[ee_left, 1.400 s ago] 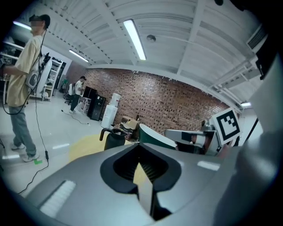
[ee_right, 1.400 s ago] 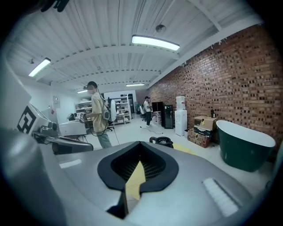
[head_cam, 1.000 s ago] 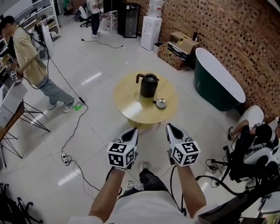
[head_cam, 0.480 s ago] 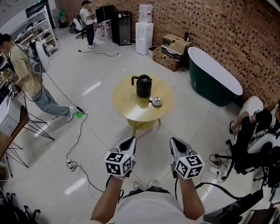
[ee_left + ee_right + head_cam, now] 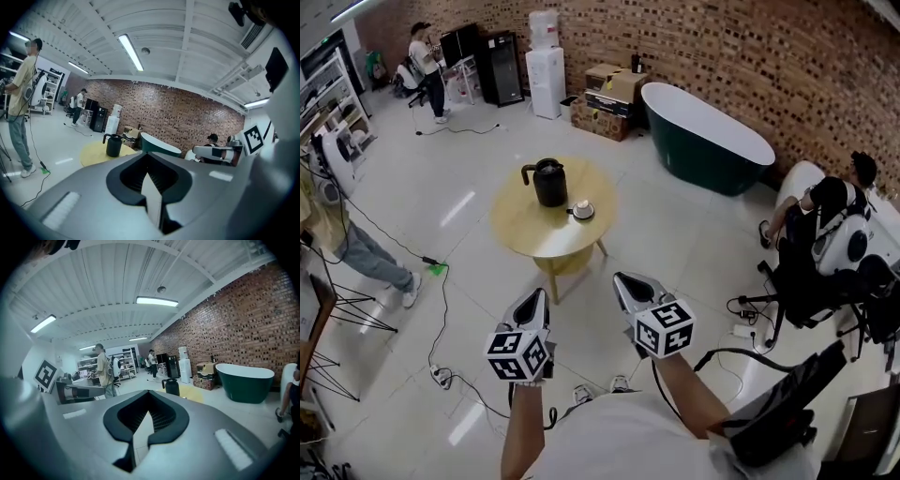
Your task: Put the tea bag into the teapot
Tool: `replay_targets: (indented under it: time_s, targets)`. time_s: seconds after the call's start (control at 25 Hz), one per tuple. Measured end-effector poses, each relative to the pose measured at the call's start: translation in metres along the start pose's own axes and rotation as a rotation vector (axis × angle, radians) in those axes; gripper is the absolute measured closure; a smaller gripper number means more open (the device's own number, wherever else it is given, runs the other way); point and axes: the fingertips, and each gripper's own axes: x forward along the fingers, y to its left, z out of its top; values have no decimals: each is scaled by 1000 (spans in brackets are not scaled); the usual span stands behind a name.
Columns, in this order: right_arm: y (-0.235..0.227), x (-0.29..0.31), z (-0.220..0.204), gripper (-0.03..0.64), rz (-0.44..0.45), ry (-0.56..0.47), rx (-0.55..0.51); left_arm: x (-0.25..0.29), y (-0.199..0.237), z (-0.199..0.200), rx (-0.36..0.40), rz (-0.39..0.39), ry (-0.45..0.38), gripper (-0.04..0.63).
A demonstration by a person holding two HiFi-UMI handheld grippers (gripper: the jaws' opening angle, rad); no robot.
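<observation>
Both grippers are clenched on nothing. The left gripper (image 5: pixel 534 300) and the right gripper (image 5: pixel 626 281) sit in the lower middle of the frame, held out over bare floor (image 5: pixel 675 244). Each gripper view shows its dark pads met at the tips, with only empty air in the hollow behind them. They are carried level and pointing forward, I judge, because the person stands well apart from the work. Nothing is within reach, so there is no reason to have the jaws apart yet.

The round yellow table (image 5: pixel 530 234) lies up and left of centre. On it the black teapot (image 5: pixel 549 185) stands upright, long axis vertical, its handle turned toward the upper left of the frame. Just beside it, to its lower right, is a small dish (image 5: pixel 581 217) bearing a pale lump, probably the tea bag (image 5: pixel 581 206). At this range it is too small to say which way it lies or where its string runs. Whether the teapot's lid is on I cannot tell either. By my reading the task has not begun: the approach comes first, then the pick from the dish.
</observation>
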Motion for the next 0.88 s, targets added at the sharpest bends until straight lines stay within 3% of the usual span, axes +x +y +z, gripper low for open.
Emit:
replay_targets:
  time_s: [0.88]
  targets:
    - [2, 20, 6, 617, 38, 14, 0, 12, 12, -2, -43, 24, 12, 583]
